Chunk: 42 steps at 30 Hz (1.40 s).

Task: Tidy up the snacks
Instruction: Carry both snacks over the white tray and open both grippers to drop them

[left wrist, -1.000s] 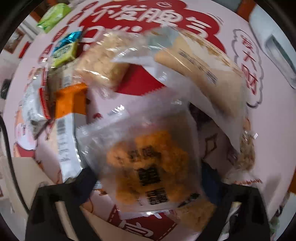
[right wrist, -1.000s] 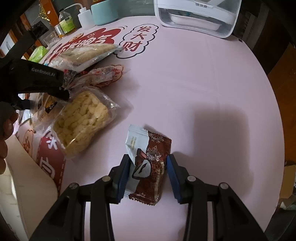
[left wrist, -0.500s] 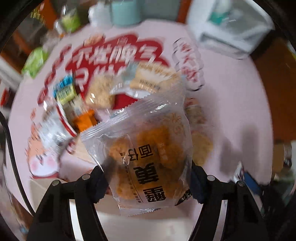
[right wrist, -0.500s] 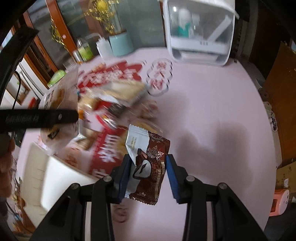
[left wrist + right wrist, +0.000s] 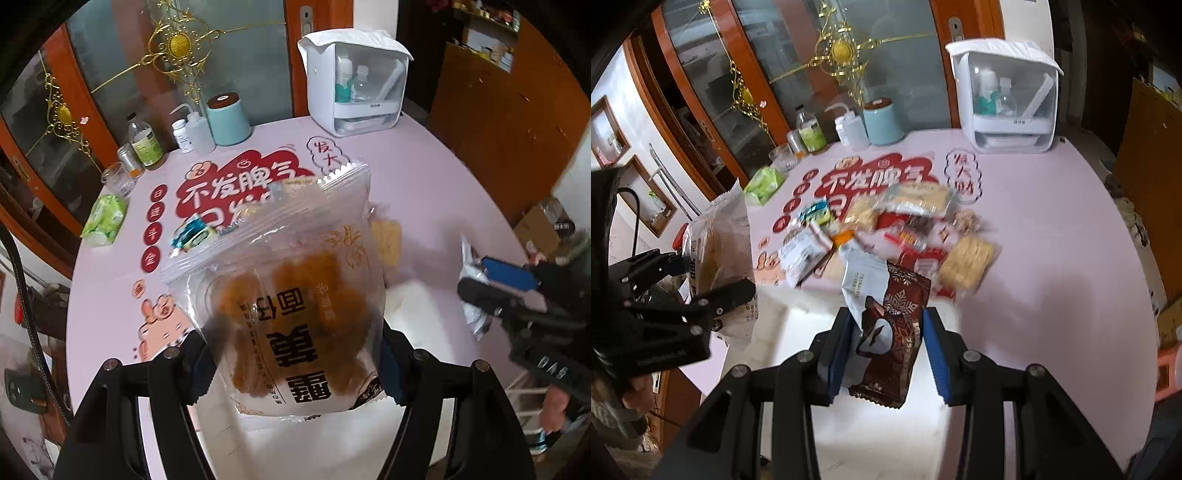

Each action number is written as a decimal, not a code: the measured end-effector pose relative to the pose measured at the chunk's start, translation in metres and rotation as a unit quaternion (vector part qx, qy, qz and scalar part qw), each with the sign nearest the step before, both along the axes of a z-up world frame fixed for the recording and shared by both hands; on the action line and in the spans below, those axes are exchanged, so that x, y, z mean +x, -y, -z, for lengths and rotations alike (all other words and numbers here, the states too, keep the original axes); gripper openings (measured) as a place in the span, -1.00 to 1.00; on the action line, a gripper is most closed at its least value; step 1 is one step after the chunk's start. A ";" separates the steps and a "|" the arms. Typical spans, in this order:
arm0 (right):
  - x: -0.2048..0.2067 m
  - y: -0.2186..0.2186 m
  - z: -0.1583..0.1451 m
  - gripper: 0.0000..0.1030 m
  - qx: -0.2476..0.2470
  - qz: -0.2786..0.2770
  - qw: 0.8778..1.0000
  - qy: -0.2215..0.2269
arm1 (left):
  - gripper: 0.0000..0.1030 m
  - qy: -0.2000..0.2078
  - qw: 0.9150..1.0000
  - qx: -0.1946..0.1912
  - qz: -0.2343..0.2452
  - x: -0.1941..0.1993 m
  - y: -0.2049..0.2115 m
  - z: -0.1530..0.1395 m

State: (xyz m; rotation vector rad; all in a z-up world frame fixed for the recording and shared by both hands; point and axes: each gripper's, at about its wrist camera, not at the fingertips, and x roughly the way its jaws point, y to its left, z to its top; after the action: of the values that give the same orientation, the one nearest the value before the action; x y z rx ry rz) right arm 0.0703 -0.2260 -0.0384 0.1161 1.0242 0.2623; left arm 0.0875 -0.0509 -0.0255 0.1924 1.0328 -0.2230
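Clear plastic, crimped at its top edge and printed with black characters, wrapped the orange-brown fried snack pack (image 5: 295, 314) that the left gripper (image 5: 295, 365) pinched between its jaws, held aloft over the pink table (image 5: 424, 192). The right gripper (image 5: 886, 332) clamped a brown-and-white snowflake-patterned wafer packet (image 5: 890, 325) above a white box (image 5: 879, 435). At twelve o'clock lay the blurred snack pile (image 5: 905, 229).

It looked like a home dining room: a round surface (image 5: 1052, 229) under a pink festive cloth, wood-framed glass doors (image 5: 783, 74) with gilt ornaments, a white sterilizer cabinet (image 5: 1008, 99) holding bottles, a teal canister (image 5: 882, 123), and scattered snack packets (image 5: 908, 225).
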 end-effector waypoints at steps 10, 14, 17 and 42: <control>-0.029 -0.045 0.040 -0.18 -0.017 0.029 0.998 -0.061 | 0.38 -0.013 0.999 0.049 0.019 -0.049 -0.046 0.063; -0.032 -0.051 0.049 -0.10 -0.015 0.045 0.996 -0.077 | 0.52 -0.028 0.999 0.040 0.019 -0.053 -0.054 0.077; -0.033 -0.050 0.050 0.14 -0.005 0.060 0.995 -0.077 | 0.66 -0.042 0.998 0.028 0.029 -0.051 -0.055 0.082; -0.044 -0.092 0.017 0.24 -0.016 0.094 0.995 -0.040 | 0.99 0.033 0.995 -0.064 0.065 -0.058 -0.102 0.037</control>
State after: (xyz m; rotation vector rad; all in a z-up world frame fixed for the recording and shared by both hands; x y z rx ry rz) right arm 0.0259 -0.1344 -0.0552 0.1936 1.0890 0.0706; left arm 0.0292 0.0513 -0.0625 0.1498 0.9369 -0.3980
